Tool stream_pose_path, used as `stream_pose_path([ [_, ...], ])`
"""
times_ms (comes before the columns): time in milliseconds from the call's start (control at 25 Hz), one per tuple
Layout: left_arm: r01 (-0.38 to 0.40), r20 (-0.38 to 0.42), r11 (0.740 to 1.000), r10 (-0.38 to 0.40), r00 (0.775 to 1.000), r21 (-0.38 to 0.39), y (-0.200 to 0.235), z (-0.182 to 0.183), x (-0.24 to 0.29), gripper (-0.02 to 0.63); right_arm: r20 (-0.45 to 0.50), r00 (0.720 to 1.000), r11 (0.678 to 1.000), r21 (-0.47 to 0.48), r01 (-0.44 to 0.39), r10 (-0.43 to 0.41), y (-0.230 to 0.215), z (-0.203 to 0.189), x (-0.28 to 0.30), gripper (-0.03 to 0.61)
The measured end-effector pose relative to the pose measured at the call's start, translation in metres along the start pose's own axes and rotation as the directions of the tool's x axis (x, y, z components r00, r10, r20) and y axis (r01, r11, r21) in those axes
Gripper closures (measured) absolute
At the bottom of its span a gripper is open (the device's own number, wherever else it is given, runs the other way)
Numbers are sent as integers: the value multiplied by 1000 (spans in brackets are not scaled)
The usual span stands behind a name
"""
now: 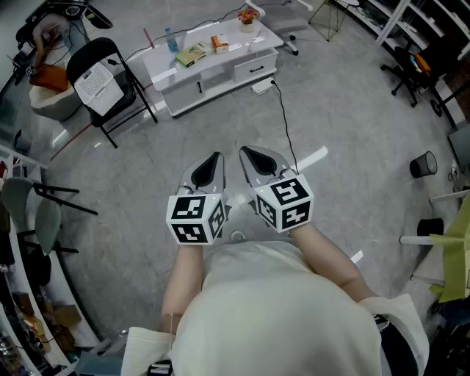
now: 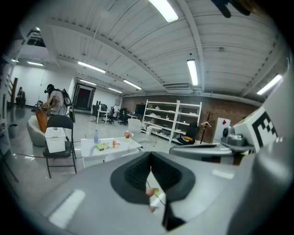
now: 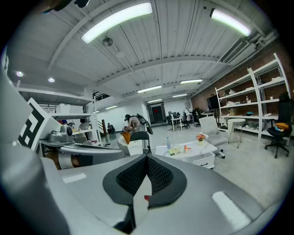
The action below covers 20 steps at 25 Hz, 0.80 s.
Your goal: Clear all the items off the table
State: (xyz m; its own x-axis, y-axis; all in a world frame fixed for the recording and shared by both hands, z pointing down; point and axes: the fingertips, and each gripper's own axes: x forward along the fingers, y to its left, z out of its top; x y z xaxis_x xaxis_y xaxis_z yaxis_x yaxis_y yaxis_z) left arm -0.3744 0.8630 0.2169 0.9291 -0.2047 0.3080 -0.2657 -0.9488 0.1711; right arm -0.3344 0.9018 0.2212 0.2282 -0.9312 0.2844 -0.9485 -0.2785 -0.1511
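A low white table point(image 1: 163, 67) stands far ahead across the grey floor. On it are a water bottle point(image 1: 171, 40), a green flat box point(image 1: 191, 54), an orange box point(image 1: 219, 44) and a small flower pot point(image 1: 248, 17). My left gripper point(image 1: 215, 158) and right gripper point(image 1: 246, 153) are held side by side in front of my body, well short of the table, both shut and empty. In the left gripper view the table point(image 2: 90, 152) lies beyond the closed left gripper point(image 2: 150, 159). The table point(image 3: 206, 148) also shows past the right gripper point(image 3: 146, 160) in the right gripper view.
A black folding chair carrying a white basket point(image 1: 99, 82) stands left of the table. A black cable point(image 1: 283, 110) runs over the floor from the table towards me. An office chair point(image 1: 410, 67) and a black bin point(image 1: 423, 164) are at the right; shelving point(image 2: 172, 119) lines the far wall.
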Motion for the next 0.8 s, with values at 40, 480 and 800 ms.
stream_pose_path([
  [40,-2,1,1000,2,1000,-2,2,0,0,604,0,1000,1000,2,0,0,0,0,1,581],
  [480,-1,8,1000,1,1000,-1,15,4,2,604,11,1000,1000,31,-4,3,7,-1,10,581],
  [800,8,10,1000,-8,1000,5,28,3,-2,604,2,1000,1000,20,1,-1,22,-1,19,581],
])
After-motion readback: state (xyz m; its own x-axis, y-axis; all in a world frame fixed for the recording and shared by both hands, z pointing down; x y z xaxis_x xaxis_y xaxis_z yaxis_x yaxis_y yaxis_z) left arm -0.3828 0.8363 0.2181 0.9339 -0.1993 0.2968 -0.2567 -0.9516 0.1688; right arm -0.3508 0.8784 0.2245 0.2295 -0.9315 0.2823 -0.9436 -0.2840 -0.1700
